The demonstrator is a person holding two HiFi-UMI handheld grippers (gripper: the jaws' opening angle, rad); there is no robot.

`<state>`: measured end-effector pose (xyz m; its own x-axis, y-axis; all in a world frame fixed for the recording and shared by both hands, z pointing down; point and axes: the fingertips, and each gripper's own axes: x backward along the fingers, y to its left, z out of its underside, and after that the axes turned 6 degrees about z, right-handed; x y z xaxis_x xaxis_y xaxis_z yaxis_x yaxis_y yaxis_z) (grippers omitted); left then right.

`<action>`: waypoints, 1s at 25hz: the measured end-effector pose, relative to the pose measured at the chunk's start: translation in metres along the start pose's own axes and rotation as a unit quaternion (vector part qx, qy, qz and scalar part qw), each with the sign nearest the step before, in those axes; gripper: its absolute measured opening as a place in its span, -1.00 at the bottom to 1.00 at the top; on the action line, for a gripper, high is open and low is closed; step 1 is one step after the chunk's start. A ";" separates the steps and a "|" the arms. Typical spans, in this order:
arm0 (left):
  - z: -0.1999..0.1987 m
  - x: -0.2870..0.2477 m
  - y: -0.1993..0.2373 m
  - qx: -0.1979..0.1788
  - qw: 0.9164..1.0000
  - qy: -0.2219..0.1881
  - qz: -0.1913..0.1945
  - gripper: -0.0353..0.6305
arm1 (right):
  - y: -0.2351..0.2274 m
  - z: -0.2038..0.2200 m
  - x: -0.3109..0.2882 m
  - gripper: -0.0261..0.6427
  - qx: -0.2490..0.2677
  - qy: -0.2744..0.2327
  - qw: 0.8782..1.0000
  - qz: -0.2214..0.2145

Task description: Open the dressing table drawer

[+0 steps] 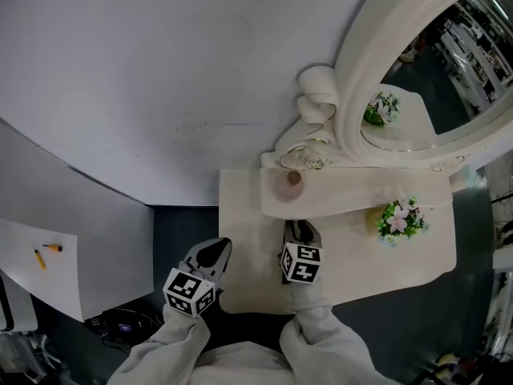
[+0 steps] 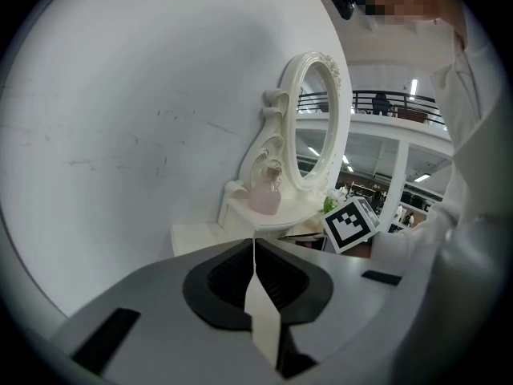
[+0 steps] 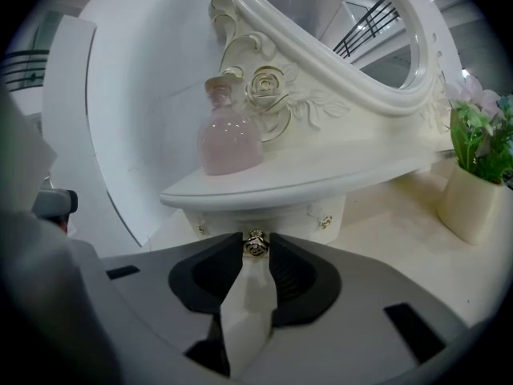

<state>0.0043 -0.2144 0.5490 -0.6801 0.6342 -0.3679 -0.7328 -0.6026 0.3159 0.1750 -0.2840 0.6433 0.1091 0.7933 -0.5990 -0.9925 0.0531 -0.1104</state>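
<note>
1. Drawer, head view: it can't be seen, as it sits under the raised shelf at the far side of the tabletop. The right hand-held gripper noses in under the shelf's near edge, just near of the pink bottle. The left hand-held gripper hangs off the tabletop's near-left corner and touches nothing.
2. Left gripper view: the left hand-held gripper has its jaws pressed together with nothing between them. The dressing table is well apart, farther ahead.
3. Right gripper view: the drawer front shows just below the shelf. Its small metal knob sits between the jaw tips, and the right hand-held gripper is clamped on that knob.
4. Handling, as a judgement: the drawer looks small, light and rigid, so it should slide easily. The knob is the only place to hold. It is tiny, hard and smooth, so it could slip out of the jaws. Grip it squarely and pull straight toward the near side. A jerk could rock the bottle above.
</note>
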 end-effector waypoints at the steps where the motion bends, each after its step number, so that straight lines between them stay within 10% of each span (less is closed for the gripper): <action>1: 0.000 0.001 0.000 -0.001 1.000 0.000 0.000 -0.83 | 0.000 0.000 0.000 -0.58 -0.001 0.000 1.000 0.001; 25: -0.002 0.015 -0.004 -0.014 1.000 -0.007 0.017 -0.83 | -0.003 0.015 0.018 -0.59 -0.003 -0.003 1.000 0.015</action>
<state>-0.0027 -0.2035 0.5403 -0.7044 0.6204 -0.3449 -0.7091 -0.6369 0.3025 0.1795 -0.2608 0.6446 0.0782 0.7975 -0.5982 -0.9950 0.0247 -0.0972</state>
